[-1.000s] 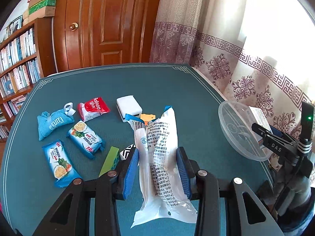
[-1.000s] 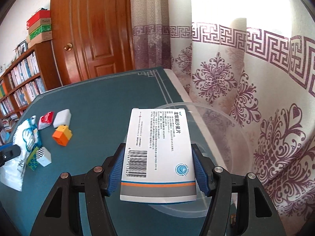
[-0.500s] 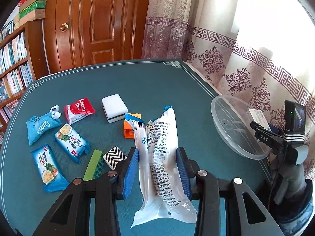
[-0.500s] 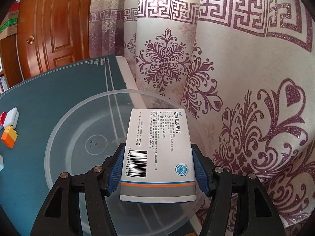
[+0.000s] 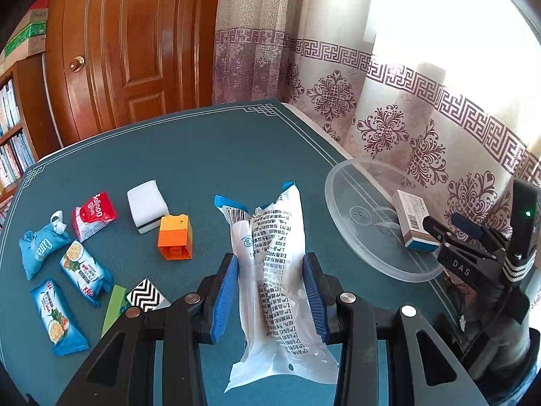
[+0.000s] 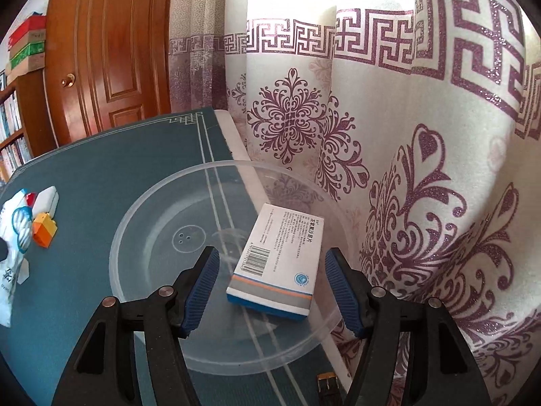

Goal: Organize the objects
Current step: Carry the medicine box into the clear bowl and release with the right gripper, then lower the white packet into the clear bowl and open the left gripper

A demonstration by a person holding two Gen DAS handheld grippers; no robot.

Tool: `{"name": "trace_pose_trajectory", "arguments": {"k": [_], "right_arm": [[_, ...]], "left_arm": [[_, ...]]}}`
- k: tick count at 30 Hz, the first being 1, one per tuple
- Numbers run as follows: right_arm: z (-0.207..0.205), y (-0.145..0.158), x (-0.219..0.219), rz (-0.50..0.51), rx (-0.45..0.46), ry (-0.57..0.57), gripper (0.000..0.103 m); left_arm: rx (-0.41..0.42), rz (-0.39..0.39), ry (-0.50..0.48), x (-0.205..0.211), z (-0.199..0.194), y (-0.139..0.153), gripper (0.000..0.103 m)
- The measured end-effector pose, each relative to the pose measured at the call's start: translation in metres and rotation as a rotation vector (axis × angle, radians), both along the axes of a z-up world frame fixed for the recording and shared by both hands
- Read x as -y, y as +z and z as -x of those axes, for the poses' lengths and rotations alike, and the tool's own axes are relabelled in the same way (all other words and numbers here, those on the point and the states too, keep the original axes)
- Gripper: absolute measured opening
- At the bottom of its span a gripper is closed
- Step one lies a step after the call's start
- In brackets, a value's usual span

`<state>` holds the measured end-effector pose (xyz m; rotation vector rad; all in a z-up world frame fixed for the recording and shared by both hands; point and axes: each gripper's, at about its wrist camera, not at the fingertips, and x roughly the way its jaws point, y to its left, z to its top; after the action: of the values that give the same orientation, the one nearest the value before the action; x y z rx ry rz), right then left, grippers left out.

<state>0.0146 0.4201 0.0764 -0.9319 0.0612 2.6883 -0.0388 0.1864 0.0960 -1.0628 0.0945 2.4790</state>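
My left gripper (image 5: 270, 270) is shut on a white plastic packet with blue ends (image 5: 275, 264) and holds it above the green table. My right gripper (image 6: 272, 270) is open; a white medicine box (image 6: 280, 260) lies between its fingers, resting in the clear round plastic tray (image 6: 162, 270) at the table's right edge. In the left wrist view the box (image 5: 410, 220) sits in the tray (image 5: 355, 203), with the right gripper (image 5: 436, 233) just behind it.
Loose on the table's left half lie an orange block (image 5: 175, 237), a white block (image 5: 148, 205), a red packet (image 5: 93, 215), a blue pouch (image 5: 39, 248), two blue snack packets (image 5: 84, 272), a green bar (image 5: 115, 308) and a zigzag block (image 5: 147, 296). A curtain (image 6: 405, 135) hangs right of the tray.
My right gripper opened and let go of the medicine box, which now rests in the tray. My left gripper moved right toward the tray, still holding the packet.
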Motion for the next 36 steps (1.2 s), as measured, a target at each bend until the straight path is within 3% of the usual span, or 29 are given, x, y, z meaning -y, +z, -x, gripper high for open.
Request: {"name": "trace_pose_trajectory", "arguments": {"k": [7,24,26,28,30,36], "right_arm": [[-0.027,-0.001,0.018,0.045,-0.015,0.097,0.066],[-0.047,-0.007,0.016,0.085,-0.019,0.102,0.066],[-0.048,-0.007,0.016,0.083,-0.020,0.101,0.066],[-0.049,-0.007,0.017,0.087,-0.017,0.104,0.066],[-0.050,-0.008,0.017,0.088,-0.013,0.106,0.066],[-0.050,-0.009,0.013,0.102,-0.007,0.093,0.066]], "left_arm": [[-0.009,-0.008,-0.075,-0.039,0.013,0.000,0.042],[-0.047,-0.037,-0.235,-0.141,0.050,0.000,0.042],[-0.068,-0.044,-0.228,-0.149,0.055,0.001,0.047],[-0.081,-0.035,-0.217,-0.154,0.059,0.000,0.070],[-0.098,-0.030,-0.210,-0.153,0.060,-0.002,0.078],[-0.055,-0.023,-0.176,-0.141,0.065,-0.015,0.079]]}}
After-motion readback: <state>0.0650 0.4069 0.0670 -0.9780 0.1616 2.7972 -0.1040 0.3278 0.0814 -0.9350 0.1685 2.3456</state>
